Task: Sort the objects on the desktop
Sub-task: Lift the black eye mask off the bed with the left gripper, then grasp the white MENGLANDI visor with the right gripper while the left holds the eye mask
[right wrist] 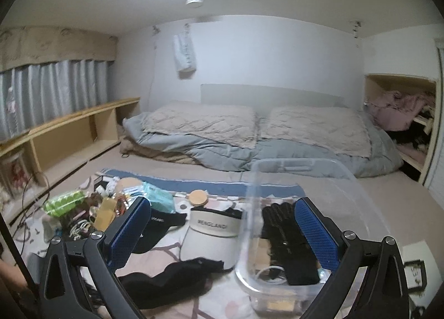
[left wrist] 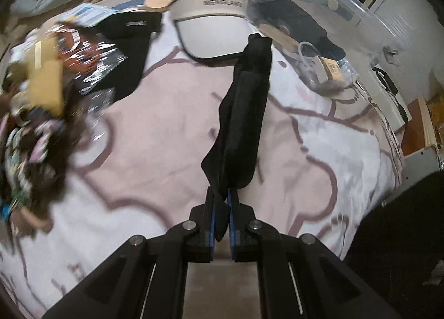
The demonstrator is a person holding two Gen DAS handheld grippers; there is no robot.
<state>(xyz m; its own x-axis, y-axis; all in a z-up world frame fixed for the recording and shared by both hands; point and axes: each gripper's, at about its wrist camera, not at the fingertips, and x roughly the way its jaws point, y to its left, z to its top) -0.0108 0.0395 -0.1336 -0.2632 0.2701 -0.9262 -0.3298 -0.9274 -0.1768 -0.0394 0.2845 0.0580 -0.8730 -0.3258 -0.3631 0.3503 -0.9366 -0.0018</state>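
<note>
In the left wrist view, the left gripper [left wrist: 221, 208] is seen clamped on a long black fabric sleeve-like piece [left wrist: 241, 124], whose near end is pinched between the blue-padded jaws while the rest hangs forward and away from the fingertips, lifted above the pink and white patterned bed cover [left wrist: 155, 130]. Beyond the free end of the black fabric, a white sun visor with a dark-edged brim [left wrist: 211, 19] is laid on the cover, and a black visor cap [left wrist: 130, 50] lies just to its left. Further left, a blurred heap of mixed small objects [left wrist: 41, 97] is spread, among them a yellow-tan block and shiny foil wrappers. To the right, a clear plastic storage bin [left wrist: 360, 5] is seen, with black gloves [left wrist: 294, 22] and a coiled white cable inside it. In the right wrist view, the right gripper [right wrist: 222, 235] is held with its jaws spread wide and nothing between its blue pads; the clear bin [right wrist: 358, 188] stands just ahead between the fingers, with the black gloves [right wrist: 285, 235] lying in it. The black fabric [right wrist: 166, 280] appears low at the left, near the left finger. Far behind, a folded grey quilt [right wrist: 222, 149] is laid across the bed.
</note>
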